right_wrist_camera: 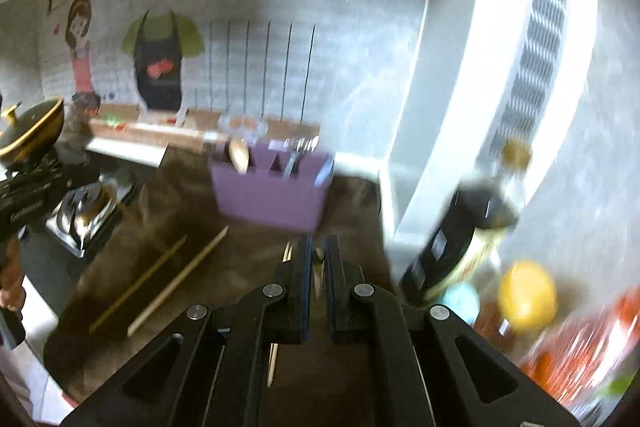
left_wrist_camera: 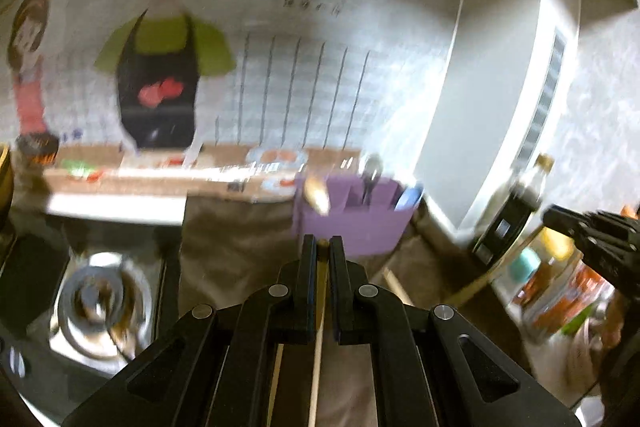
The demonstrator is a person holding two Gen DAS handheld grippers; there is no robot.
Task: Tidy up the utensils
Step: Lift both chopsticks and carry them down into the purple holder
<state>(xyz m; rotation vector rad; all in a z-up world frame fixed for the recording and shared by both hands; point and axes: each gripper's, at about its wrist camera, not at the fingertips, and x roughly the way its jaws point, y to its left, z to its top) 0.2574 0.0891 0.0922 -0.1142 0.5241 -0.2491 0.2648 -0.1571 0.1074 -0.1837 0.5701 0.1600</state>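
Two loose chopsticks [right_wrist_camera: 168, 279] are noted lying on the brown countertop [right_wrist_camera: 248, 239], left of the purple utensil holder [right_wrist_camera: 272, 195]. A chopstick [left_wrist_camera: 320, 327] is clamped by the left gripper [left_wrist_camera: 322, 247]; a metal utensil [right_wrist_camera: 318, 267] is pinched by the right gripper [right_wrist_camera: 318, 247].

L gripper [left_wrist_camera: 324, 247]: jaws nearly together, clamped on a thin stick, pointing fwd and level. R gripper [right_wrist_camera: 318, 247]: jaws narrow, pinching a slim metal piece, also level. Both blurred, L sits left of R.
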